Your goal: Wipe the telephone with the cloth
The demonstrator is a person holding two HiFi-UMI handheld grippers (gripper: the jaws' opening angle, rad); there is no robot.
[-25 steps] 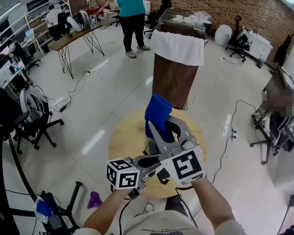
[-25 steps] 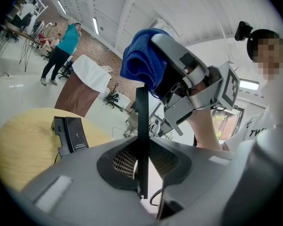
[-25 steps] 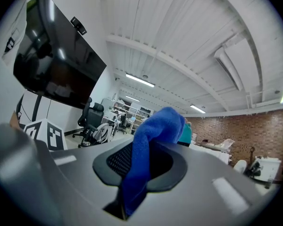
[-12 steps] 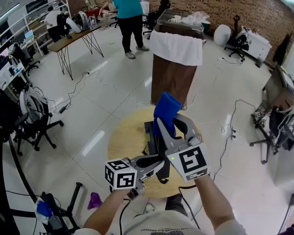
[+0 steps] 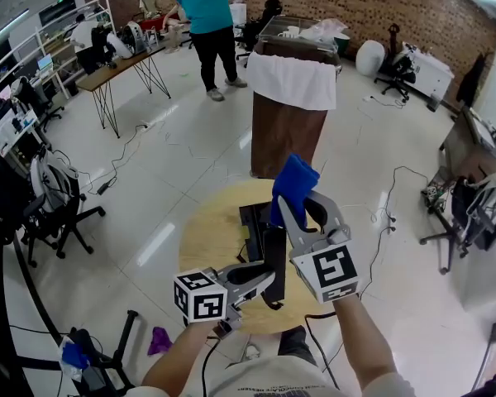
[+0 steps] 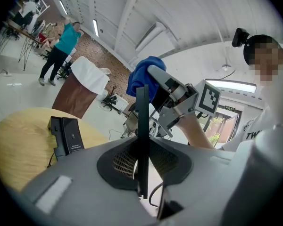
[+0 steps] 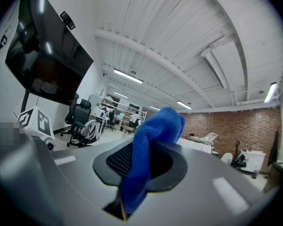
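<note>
A black telephone base [image 5: 251, 219] lies on the round wooden table [image 5: 208, 240]; it also shows in the left gripper view as the base [image 6: 66, 134]. My left gripper [image 5: 263, 276] is shut on the flat black handset [image 5: 274, 259], which stands edge-on between its jaws as a thin black slab [image 6: 142, 126]. A curled cord [image 5: 269, 301] hangs below it. My right gripper [image 5: 294, 209] is shut on a blue cloth [image 5: 294, 183], bunched above the jaws [image 7: 151, 140]. The cloth is beside the handset's far end, at its right; I cannot tell if they touch.
A brown cabinet draped with a white cloth [image 5: 293, 110] stands just beyond the table. A person [image 5: 205, 23] stands farther back by desks. Office chairs [image 5: 54, 209] are at the left, cables lie on the floor, and a purple rag [image 5: 159, 337] lies near my feet.
My right gripper has carried the blue cloth to the right and slightly farther away, uncovering the handset and base. The left gripper and handset have stayed in place.
</note>
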